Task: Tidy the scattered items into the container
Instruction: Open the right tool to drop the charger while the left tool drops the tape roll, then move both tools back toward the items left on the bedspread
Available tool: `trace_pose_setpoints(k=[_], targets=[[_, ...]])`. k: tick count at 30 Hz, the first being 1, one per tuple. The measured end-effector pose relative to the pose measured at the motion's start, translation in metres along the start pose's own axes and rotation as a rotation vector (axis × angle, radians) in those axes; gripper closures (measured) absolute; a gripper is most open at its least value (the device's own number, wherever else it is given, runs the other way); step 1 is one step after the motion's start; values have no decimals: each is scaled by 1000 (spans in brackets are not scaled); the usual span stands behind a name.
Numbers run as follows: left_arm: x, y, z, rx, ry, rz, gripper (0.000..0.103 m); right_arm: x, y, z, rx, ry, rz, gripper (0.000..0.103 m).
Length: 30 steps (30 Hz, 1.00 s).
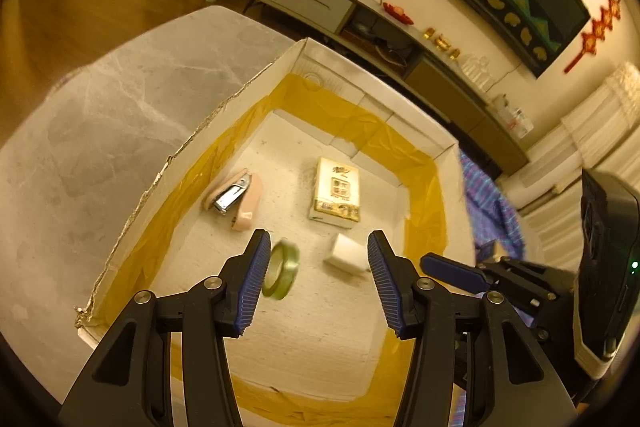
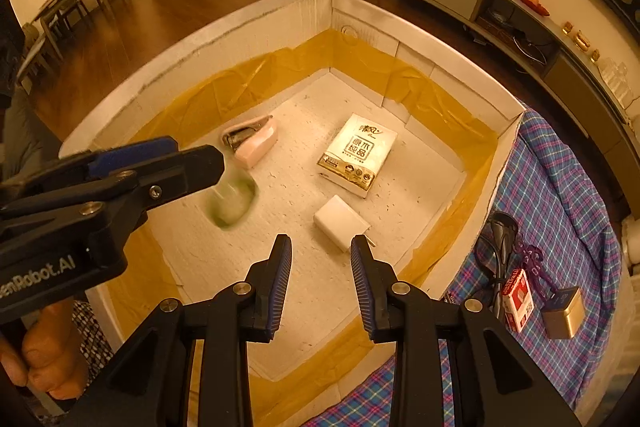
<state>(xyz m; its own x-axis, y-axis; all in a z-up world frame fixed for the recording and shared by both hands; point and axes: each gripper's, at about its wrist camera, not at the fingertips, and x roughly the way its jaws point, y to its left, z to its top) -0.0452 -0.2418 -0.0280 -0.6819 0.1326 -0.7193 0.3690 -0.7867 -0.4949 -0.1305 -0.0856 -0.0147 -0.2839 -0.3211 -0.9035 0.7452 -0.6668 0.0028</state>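
Note:
A white foam box (image 1: 208, 125) (image 2: 512, 115) lined with yellow tape holds a pink stapler (image 1: 236, 197) (image 2: 252, 141), a tissue pack (image 1: 336, 193) (image 2: 358, 155) and a white block (image 1: 346, 253) (image 2: 340, 223). A green tape roll (image 1: 282, 269) (image 2: 232, 203) is blurred in mid-air just below my left gripper (image 1: 316, 283), which is open above the box; it also shows in the right wrist view (image 2: 160, 155). My right gripper (image 2: 320, 283) is open and empty above the box's near side; it shows at the right in the left wrist view (image 1: 452, 273).
On the plaid cloth (image 2: 568, 195) right of the box lie sunglasses (image 2: 500, 235), a red-and-white card pack (image 2: 518, 297), a purple ornament (image 2: 534, 263) and a small gold tin (image 2: 564, 313). The grey marble table (image 1: 100, 131) lies left of the box.

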Motion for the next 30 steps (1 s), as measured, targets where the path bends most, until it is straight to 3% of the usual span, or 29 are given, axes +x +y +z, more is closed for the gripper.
trace_pose_setpoints(k=[3,10,22,30], targets=[[-2,6,3,-48,12,-50,49,-10,-6,-2,53,-36,54,70],[-7,-6,3,-25,-15,-38,49,-28,-12,-16,99,-101,133,69],[-30,-65,-8,185,-163,27,49,-67,-26,-48,128,-237,230,69],[-45,-116,-29,348,-268,-39,49,-109,-53,-79,151,-368,234,69]])
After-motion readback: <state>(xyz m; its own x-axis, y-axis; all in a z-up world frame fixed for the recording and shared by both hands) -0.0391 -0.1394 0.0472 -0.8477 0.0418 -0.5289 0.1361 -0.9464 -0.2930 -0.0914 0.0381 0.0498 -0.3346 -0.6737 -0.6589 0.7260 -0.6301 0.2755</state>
